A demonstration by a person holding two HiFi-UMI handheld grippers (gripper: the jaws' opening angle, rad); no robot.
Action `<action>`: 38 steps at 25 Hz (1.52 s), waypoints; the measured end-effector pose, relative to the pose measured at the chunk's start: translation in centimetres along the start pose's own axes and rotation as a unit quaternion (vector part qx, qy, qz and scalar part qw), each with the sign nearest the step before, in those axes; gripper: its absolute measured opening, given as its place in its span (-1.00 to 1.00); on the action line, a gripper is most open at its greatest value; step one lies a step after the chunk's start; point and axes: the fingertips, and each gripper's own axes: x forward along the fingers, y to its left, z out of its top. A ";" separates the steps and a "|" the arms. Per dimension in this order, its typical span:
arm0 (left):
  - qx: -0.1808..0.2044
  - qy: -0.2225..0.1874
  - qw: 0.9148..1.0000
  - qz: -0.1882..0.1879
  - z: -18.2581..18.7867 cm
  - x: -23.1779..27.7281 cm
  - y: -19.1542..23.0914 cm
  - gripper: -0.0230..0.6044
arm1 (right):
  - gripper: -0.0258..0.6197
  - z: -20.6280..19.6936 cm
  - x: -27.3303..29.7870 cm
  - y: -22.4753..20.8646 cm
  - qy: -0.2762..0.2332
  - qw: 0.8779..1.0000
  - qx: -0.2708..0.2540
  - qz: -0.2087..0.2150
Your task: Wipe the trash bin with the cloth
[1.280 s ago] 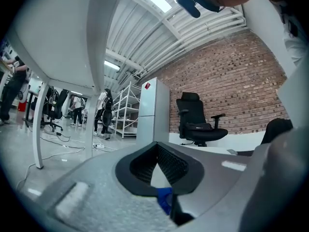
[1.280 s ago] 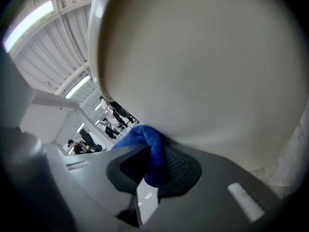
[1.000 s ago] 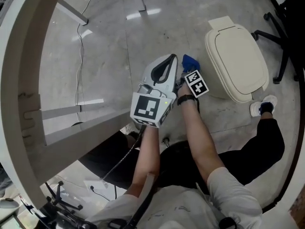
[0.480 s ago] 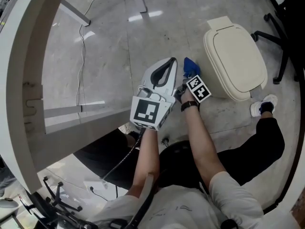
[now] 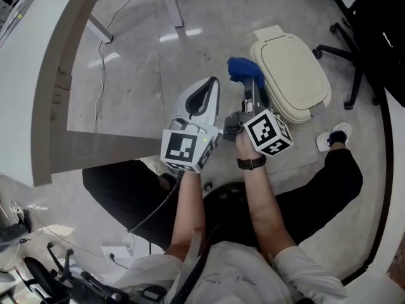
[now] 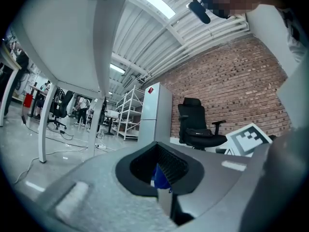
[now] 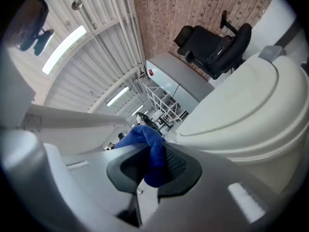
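A cream trash bin (image 5: pixel 292 68) with its lid down stands on the grey floor at the upper right. My right gripper (image 5: pixel 250 82) is shut on a blue cloth (image 5: pixel 242 67), which sits against the bin's left side. In the right gripper view the cloth (image 7: pixel 146 141) bunches between the jaws of the right gripper (image 7: pixel 154 164), with the bin's lid (image 7: pixel 241 110) close on the right. My left gripper (image 5: pixel 207 87) hangs just left of the right one, apart from the bin. In its own view the left gripper (image 6: pixel 161 173) has its jaws together, with a sliver of blue showing behind them.
A white curved desk (image 5: pixel 50 75) with metal legs (image 5: pixel 169 5) fills the left. A cable (image 5: pixel 101 62) lies on the floor. An office chair base (image 5: pixel 345 46) stands right of the bin. A shoe (image 5: pixel 332 138) rests near the bin's front.
The right gripper has risen and moved forward with the cloth, from the floor beside the bin up to its left side. The left gripper has stayed alongside.
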 end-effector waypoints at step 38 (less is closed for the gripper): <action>0.004 0.042 0.999 -0.017 -4.9 1.7 -0.4 -0.93 | -0.79 -21.5 0.9 -25.3 0.211 0.942 -0.001 -0.261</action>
